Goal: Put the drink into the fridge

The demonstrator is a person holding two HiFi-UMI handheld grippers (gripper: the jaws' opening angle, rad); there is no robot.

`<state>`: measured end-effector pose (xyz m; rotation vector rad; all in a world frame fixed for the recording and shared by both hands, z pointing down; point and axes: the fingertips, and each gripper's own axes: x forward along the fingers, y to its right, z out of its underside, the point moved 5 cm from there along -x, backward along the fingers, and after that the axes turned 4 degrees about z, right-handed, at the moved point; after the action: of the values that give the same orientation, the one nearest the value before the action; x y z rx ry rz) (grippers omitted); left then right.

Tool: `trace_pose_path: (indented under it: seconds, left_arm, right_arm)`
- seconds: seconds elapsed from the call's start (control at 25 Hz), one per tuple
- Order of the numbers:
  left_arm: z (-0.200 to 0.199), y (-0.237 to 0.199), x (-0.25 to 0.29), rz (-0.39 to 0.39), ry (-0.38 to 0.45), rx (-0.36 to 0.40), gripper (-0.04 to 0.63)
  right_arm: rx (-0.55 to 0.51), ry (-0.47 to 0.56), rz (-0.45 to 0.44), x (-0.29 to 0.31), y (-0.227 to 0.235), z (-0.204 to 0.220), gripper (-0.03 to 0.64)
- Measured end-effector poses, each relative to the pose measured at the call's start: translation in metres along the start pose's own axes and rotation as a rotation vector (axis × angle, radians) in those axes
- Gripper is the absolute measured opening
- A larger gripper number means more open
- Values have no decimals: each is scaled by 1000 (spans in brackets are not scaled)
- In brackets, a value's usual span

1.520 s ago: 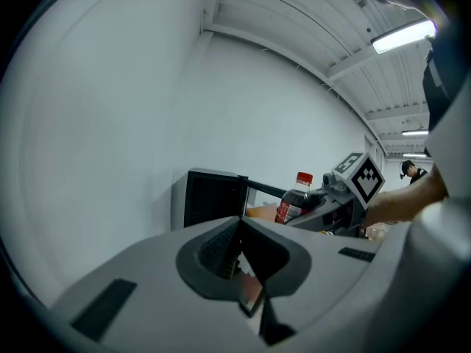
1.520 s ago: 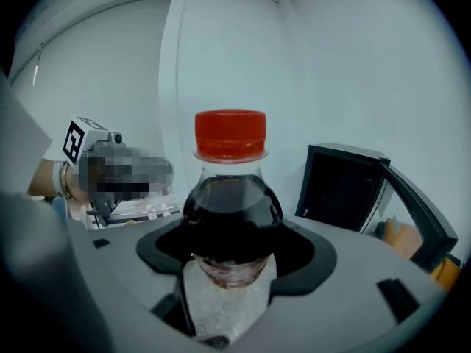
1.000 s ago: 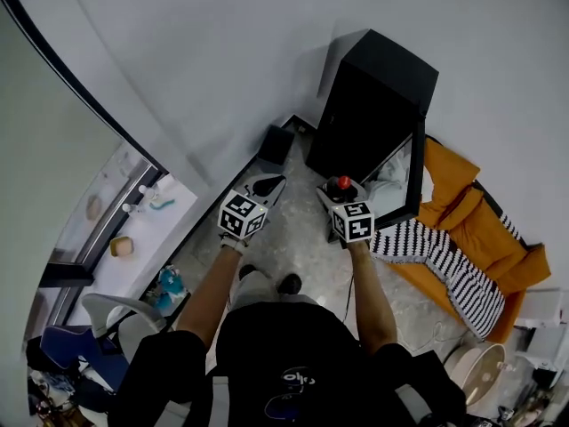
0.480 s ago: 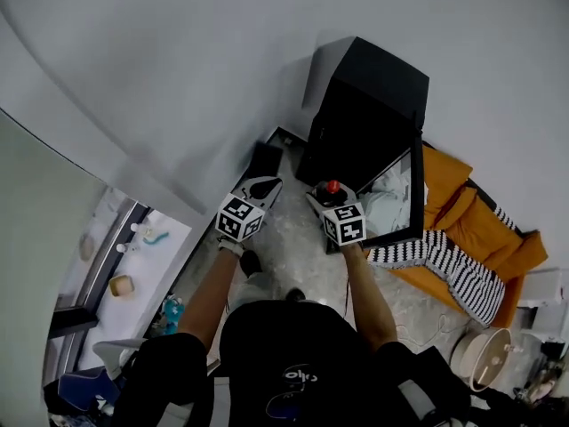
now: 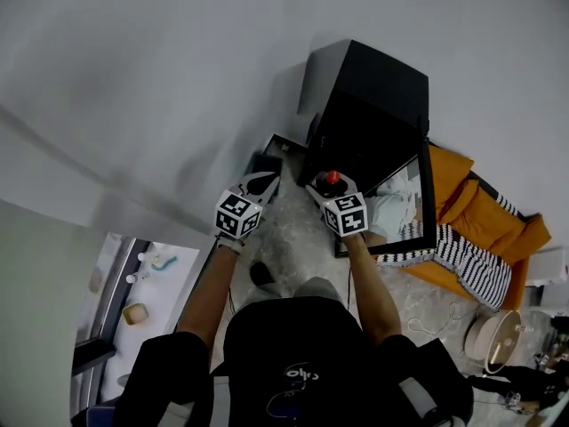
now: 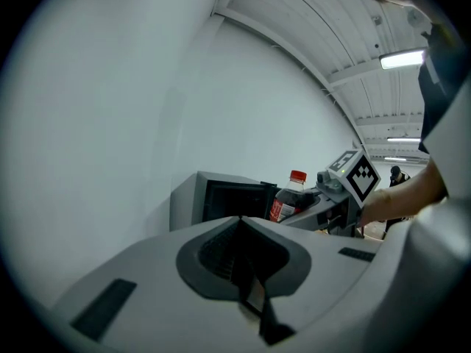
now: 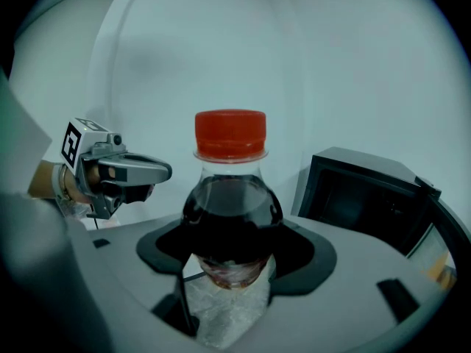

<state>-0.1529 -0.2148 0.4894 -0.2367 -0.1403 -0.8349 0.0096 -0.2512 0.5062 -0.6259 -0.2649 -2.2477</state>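
A dark cola bottle [image 7: 232,204] with a red cap [image 5: 332,178] stands upright between the jaws of my right gripper [image 7: 232,250], which is shut on its lower body. The black fridge [image 5: 369,105] stands against the white wall just ahead, its door [image 5: 402,205] swung open to the right. In the right gripper view the fridge [image 7: 368,197] lies right of the bottle. My left gripper [image 5: 260,185] is held level beside the right one, jaws together and empty. From the left gripper view [image 6: 240,223] I see the fridge [image 6: 221,201] and the bottle [image 6: 284,203] in the right gripper [image 6: 324,197].
An orange couch with a striped blanket [image 5: 480,234] lies right of the fridge. A small dark box [image 5: 265,163] sits on the floor by the wall, left of the fridge. A round white fan [image 5: 498,338] stands at the lower right, a white counter [image 5: 142,278] at the lower left.
Both grippers have moved forward with the person toward the fridge, which now looks nearer. The bottle stays in the right gripper. The left counter has slid lower in view.
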Motion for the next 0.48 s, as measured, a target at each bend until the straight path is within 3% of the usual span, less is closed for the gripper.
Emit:
trace_pose_path:
  seconds: [0.48]
  left_arm:
    - [-10, -13, 41, -42, -12, -10, 6]
  right_arm:
    - [-42, 7, -36, 22, 48, -16, 313]
